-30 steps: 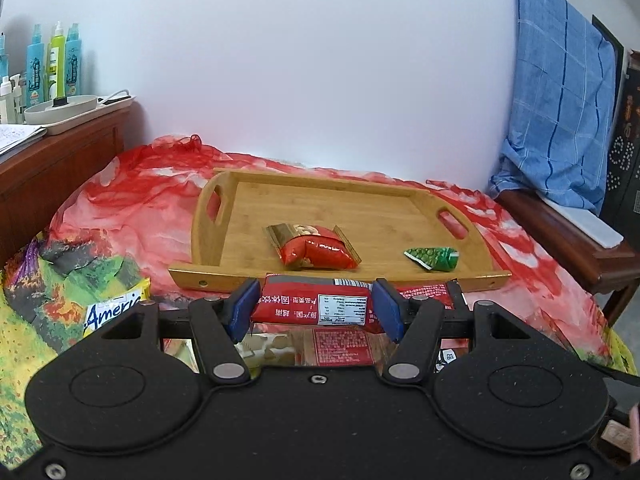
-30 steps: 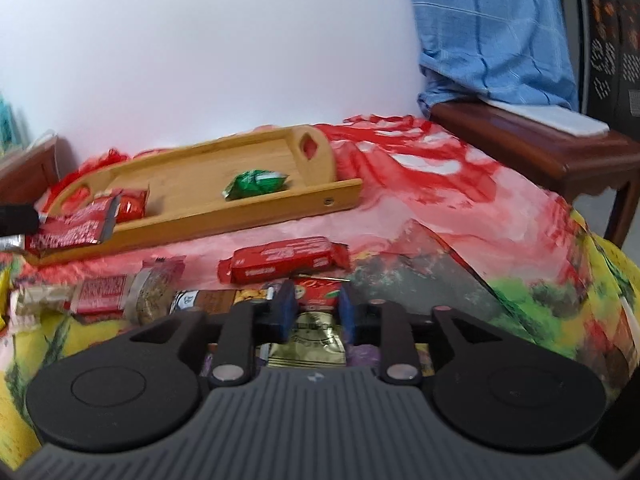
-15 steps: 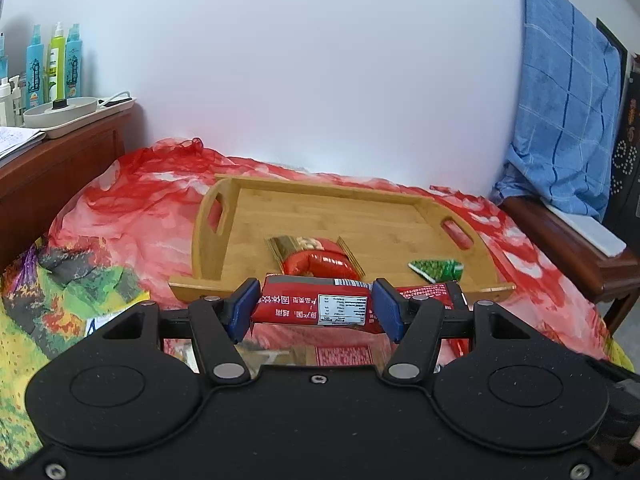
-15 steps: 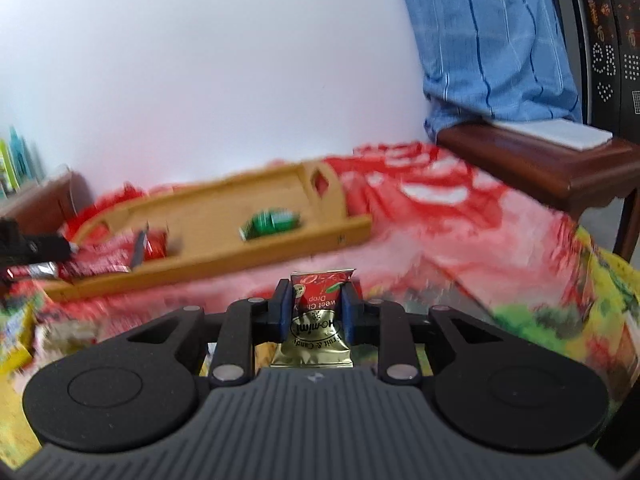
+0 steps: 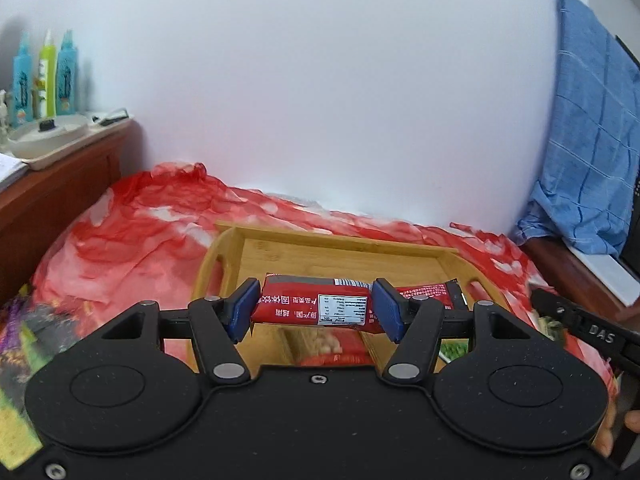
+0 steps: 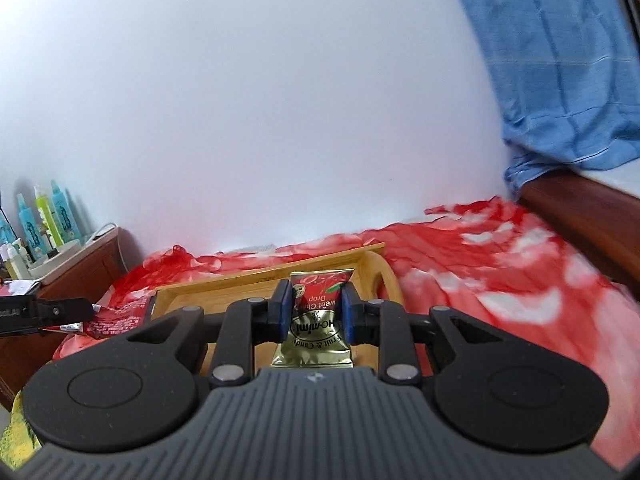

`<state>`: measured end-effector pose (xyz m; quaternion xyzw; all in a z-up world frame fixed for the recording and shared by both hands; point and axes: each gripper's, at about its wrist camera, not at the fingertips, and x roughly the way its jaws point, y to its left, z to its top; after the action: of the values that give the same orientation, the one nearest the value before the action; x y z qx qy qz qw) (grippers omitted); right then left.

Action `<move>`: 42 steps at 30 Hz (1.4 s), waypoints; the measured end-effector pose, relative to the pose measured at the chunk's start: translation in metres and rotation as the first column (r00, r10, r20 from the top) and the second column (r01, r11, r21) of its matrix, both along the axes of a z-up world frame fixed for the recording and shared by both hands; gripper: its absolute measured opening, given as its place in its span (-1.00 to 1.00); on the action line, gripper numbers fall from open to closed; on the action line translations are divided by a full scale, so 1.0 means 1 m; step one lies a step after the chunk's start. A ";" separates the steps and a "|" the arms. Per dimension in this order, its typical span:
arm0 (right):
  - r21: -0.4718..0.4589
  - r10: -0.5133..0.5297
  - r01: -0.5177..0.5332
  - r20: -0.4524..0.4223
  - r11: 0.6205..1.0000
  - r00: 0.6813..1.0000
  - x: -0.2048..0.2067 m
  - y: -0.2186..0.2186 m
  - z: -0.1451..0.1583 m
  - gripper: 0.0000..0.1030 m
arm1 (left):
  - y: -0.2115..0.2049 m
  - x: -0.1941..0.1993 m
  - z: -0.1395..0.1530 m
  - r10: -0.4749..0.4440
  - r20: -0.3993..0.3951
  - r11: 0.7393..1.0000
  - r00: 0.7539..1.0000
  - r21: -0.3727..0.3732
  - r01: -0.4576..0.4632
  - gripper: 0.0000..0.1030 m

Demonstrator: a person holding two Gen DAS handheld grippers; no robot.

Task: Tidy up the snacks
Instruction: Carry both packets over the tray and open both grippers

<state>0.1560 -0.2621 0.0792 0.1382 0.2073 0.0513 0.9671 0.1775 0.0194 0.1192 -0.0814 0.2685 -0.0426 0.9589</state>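
Two grippers are carrying snack packets above a wooden tray on a red cloth.

The red cloth (image 5: 152, 240) is spreading over the surface, and the wooden tray (image 5: 344, 248) is lying on it near the white wall. The left gripper (image 5: 316, 310) is grasping a long red snack bar (image 5: 316, 308) crosswise over the tray, pads pressing both sides. The right gripper (image 6: 314, 312) is clenching a small red-and-gold candy packet (image 6: 316, 320) upright above the tray's right end, while a green packet (image 5: 454, 350) is lying in the tray.
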 end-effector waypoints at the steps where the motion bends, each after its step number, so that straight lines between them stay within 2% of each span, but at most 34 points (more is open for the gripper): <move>1: 0.019 0.013 -0.013 -0.014 1.000 1.000 0.011 -0.001 -0.003 -0.43 | 0.000 0.011 -0.002 0.000 -0.014 1.000 1.000 0.000 0.000 0.14; 5: 0.063 0.032 -0.027 -0.074 0.998 0.997 0.049 -0.008 -0.021 -0.43 | -0.002 0.048 -0.013 0.017 -0.072 1.000 0.997 -0.002 -0.017 0.14; 10: 0.051 0.053 -0.047 -0.129 0.998 0.990 0.075 -0.004 -0.037 -0.42 | -0.004 0.086 -0.032 0.034 -0.118 0.999 0.992 0.016 -0.033 0.14; 16: 0.013 0.072 -0.071 -0.165 0.997 0.984 0.092 0.005 -0.050 -0.41 | -0.007 0.111 -0.054 0.059 -0.167 0.998 0.984 0.027 -0.056 0.14; 29: 0.007 0.080 -0.081 -0.209 0.997 0.975 0.101 0.010 -0.063 -0.39 | -0.015 0.121 -0.076 0.071 -0.198 0.995 0.978 0.086 -0.055 0.15; 42: -0.008 0.086 -0.090 -0.218 0.996 0.972 0.103 0.013 -0.067 -0.37 | -0.014 0.120 -0.084 0.079 -0.209 0.994 0.975 0.088 -0.061 0.15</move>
<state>0.2587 -0.2488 0.0124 0.1250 0.3180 0.0768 0.9367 0.2979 0.0054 0.0353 -0.0560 0.3679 0.0110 0.9281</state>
